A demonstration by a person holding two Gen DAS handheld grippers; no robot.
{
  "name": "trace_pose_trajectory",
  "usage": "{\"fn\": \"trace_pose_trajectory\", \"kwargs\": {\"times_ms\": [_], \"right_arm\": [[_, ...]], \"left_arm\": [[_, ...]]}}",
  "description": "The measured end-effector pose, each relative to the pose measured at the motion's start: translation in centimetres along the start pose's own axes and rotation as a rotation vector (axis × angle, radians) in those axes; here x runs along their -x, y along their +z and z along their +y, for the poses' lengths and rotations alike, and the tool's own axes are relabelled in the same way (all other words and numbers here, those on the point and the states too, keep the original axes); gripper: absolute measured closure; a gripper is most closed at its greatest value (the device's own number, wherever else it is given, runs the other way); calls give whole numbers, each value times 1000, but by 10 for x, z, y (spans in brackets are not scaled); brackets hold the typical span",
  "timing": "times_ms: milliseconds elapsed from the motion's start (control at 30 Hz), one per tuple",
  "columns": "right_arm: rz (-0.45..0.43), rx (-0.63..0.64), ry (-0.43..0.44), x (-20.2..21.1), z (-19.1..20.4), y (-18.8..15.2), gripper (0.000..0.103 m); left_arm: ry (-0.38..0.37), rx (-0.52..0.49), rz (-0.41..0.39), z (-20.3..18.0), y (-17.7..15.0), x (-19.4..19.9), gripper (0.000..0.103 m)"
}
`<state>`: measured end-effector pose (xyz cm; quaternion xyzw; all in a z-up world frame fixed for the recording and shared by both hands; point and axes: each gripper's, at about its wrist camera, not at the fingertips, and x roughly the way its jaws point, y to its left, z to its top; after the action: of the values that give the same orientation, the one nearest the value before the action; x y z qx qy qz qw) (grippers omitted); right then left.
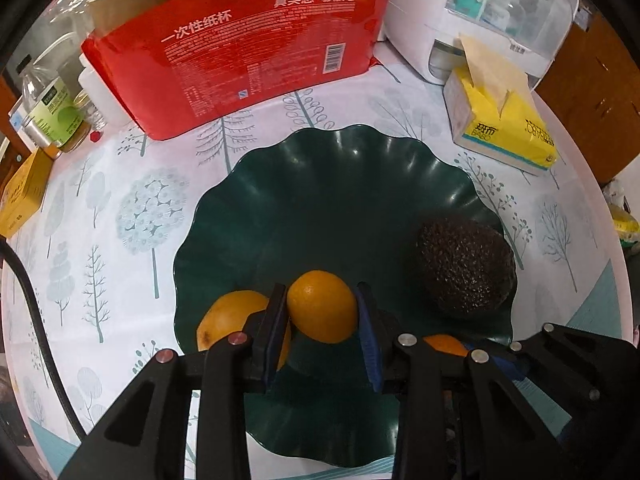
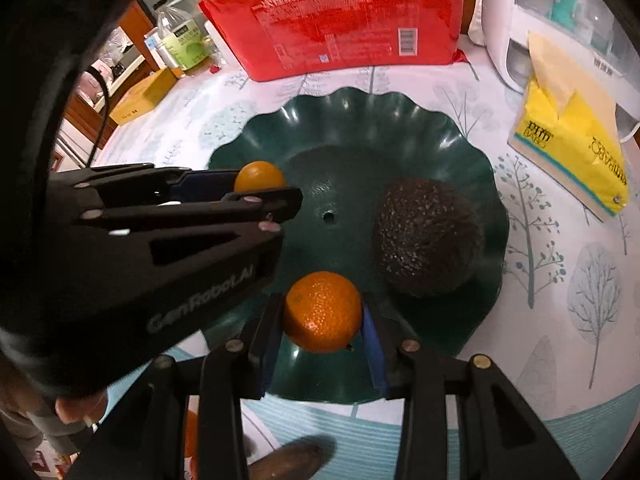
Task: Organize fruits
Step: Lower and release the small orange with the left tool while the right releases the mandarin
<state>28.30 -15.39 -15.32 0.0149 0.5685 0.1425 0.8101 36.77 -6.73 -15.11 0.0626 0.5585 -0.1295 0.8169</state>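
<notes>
**Left wrist view: two small fruits coming down into the green dish**

Left wrist camera first: our left gripper (image 1: 322,320) is closed narrow on a small yellow-orange fruit (image 1: 322,306), a blue pad against each side. It hangs just over the near part of the green scalloped dish (image 1: 320,184). Another yellow fruit (image 1: 228,316) lies at the dish's left edge, partly behind the left finger, and a dark avocado (image 1: 466,266) rests on the right side.

On the right wrist camera, our right gripper (image 2: 322,320) holds a small orange (image 2: 322,312) the same way, over the near rim of the dish, the avocado just beyond it. The left gripper shows there from the side, its fruit peeking above the fingers.

We judge the step to be setting both fruits into the dish. To do it well, we should lower each until it sits on the dish floor, clear of the avocado and of each other, then ease the fingers apart so nothing rolls.

Whether either fruit already touches the dish we cannot tell. Something brown and something orange at the bottom edge of the right view are cut off and unclear.
</notes>
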Motion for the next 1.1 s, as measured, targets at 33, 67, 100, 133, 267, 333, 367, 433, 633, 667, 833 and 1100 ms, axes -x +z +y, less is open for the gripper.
{"fn": "trace_pose_trajectory", "kwargs": {"times_ms": [33,67,100,133,267,333,367,433,633,667,833,1100], "right_arm": [[11,-2,-4,-3,0,0,64],[19,-4,-6,-4,-1,-1,64],[20,-5,-2,-6,-1,-1,64],[18,-4,8,-6,0,-1,63],[-3,-4,7,2,0,-1,58],[-14,-9,8,7,0,-1,56],[-18,-10,9,9,0,-1,56],[-24,-7,5,14,0,-2,56],[-28,2,-15,25,6,-7,56],[-28,1,-19,28,6,-9,56],[-30,-10,-21,41,8,-17,56],[-110,-43,-10,87,12,-19,56]], "left_arm": [[-6,-3,0,-1,0,1,63],[-16,-4,-2,-1,0,2,57],[-23,-5,-6,-3,0,4,54],[-27,-8,-13,-4,-1,7,48],[3,-33,-52,-9,-3,22,30],[2,-40,-65,-10,-4,29,28],[2,-41,-71,-10,-5,33,27],[7,-40,-80,-10,-8,40,23],[30,-26,-100,-5,-20,59,22],[30,-20,-102,-3,-23,63,22],[35,1,-114,4,-35,82,22],[69,82,-222,19,-51,141,22]]}}
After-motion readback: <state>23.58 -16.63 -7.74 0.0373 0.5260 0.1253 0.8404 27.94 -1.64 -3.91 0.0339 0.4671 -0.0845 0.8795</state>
